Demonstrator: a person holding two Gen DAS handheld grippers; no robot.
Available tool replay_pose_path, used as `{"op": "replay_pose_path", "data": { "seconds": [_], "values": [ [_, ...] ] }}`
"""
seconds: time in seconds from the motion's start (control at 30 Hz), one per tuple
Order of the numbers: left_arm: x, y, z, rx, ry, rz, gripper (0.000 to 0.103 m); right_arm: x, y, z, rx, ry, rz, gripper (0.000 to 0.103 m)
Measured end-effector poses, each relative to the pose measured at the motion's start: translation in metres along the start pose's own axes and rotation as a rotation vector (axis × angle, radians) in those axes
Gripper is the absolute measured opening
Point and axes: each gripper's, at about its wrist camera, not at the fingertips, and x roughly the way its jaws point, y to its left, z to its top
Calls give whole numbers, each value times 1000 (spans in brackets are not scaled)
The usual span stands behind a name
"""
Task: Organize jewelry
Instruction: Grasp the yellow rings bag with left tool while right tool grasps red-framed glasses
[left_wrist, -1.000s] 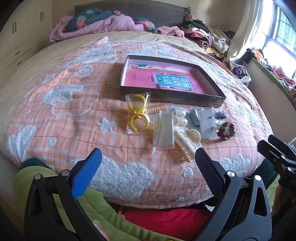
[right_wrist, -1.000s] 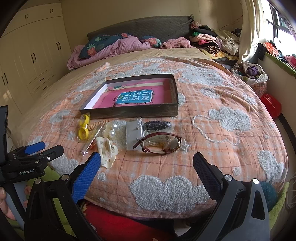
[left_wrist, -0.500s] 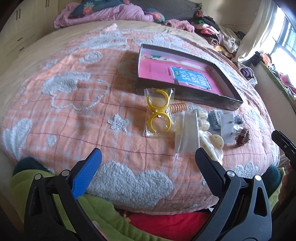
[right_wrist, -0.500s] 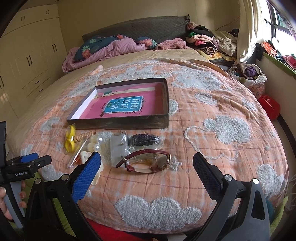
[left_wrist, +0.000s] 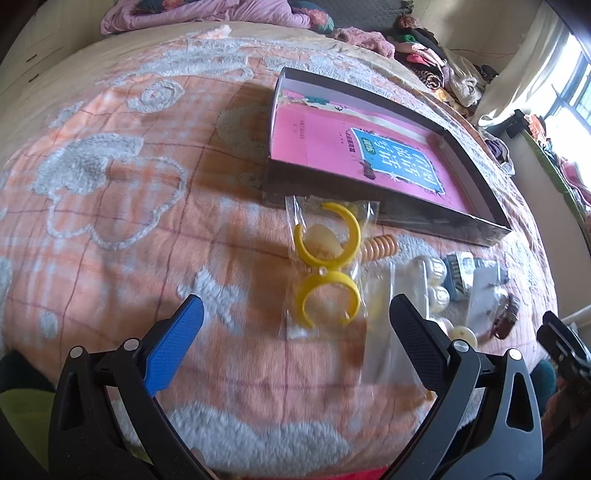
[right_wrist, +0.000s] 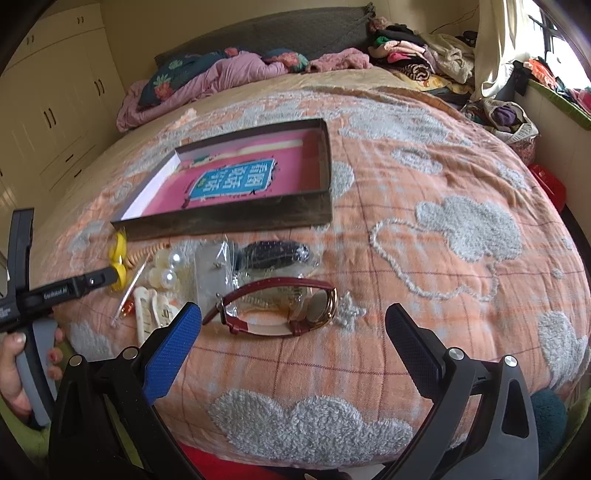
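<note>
Jewelry lies in a row on an orange bedspread, in front of a dark shallow box (left_wrist: 436, 214) (right_wrist: 229, 221) that has a pink book in it. A clear bag with two yellow open bangles (left_wrist: 327, 273) (right_wrist: 119, 254) lies just ahead of my open left gripper (left_wrist: 295, 325), between the lines of its fingers. An orange spiral band (left_wrist: 378, 249), pearl pieces (right_wrist: 168, 269), a cream hair claw (right_wrist: 149, 314) and a bagged dark clip (right_wrist: 275, 253) lie to the right. A red-strapped watch (right_wrist: 280, 308) sits just beyond my open right gripper (right_wrist: 293, 332).
Crumpled purple bedding and a dark headboard (right_wrist: 236, 66) are at the far end of the bed. A pile of clothes (right_wrist: 424, 59) sits at the back right by a curtain. Cream wardrobes (right_wrist: 48, 110) line the left wall. A hand (right_wrist: 18, 369) holds the left gripper's handle.
Both grippers have moved forward and lower over the bed. The bangle bag now sits close ahead of the left fingers and the watch close ahead of the right ones. Nothing on the bed has shifted.
</note>
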Motion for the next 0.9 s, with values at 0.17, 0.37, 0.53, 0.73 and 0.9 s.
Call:
{"op": "replay_pose_path", "data": {
  "seconds": [0.17, 0.37, 0.53, 0.73, 0.9],
  "values": [
    [7, 1, 3, 8, -9, -1, 77, 18, -2, -2, 3, 34, 26, 99],
    [11, -3, 9, 43, -38, -34, 43, 33, -17, -5, 73, 73, 31, 99],
    [11, -3, 10, 63, -55, -42, 34, 34, -28, -4, 87, 61, -2, 99],
    [4, -5, 12, 81, -84, -37, 32, 46, -29, 1, 48, 59, -33, 77],
    [-6, -8, 12, 95, -107, -44, 31, 45, -33, 2, 60, 40, 34, 23]
  ]
}}
